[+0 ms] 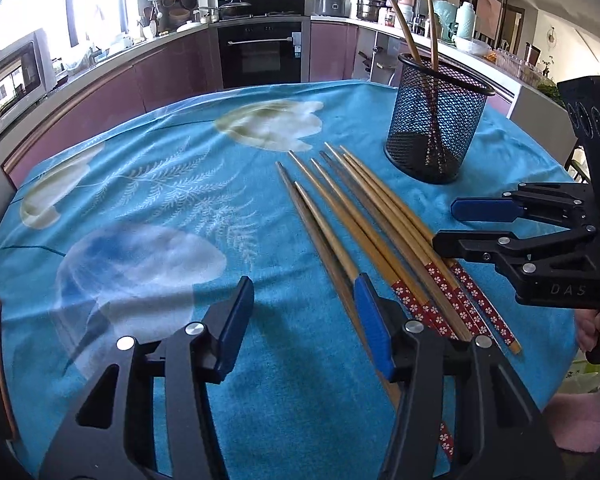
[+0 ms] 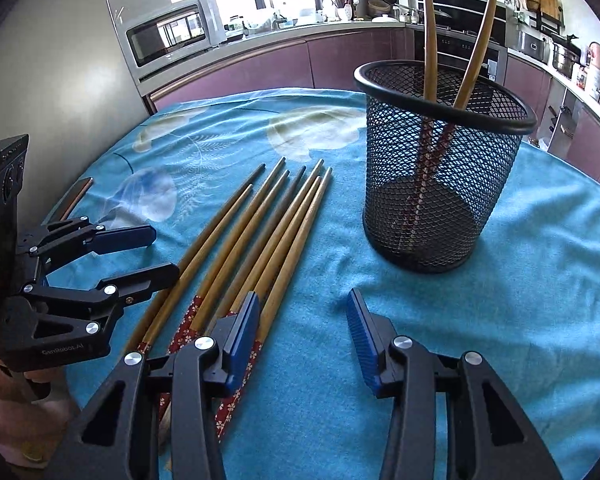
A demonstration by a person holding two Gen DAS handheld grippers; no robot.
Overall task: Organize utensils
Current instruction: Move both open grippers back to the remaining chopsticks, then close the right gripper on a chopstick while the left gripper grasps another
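Blue tablecloth, both claws angled down, jaws apart, flanking chopsticks

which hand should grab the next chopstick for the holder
Probably the right. Its gripper is open beside the loose chopsticks and sits nearer the mesh holder. The left gripper, also open, is farther from it.

The chopsticks look like matt, worn wood, their thick ends wrapped in red flowered paper or lacquer; the holder is black wire mesh with a smooth rolled rim; the tablecloth is soft blue printed cloth, slightly fuzzy; both the left gripper and the right gripper are matt black plastic with ribbed blue pads and shiny metal rivets.
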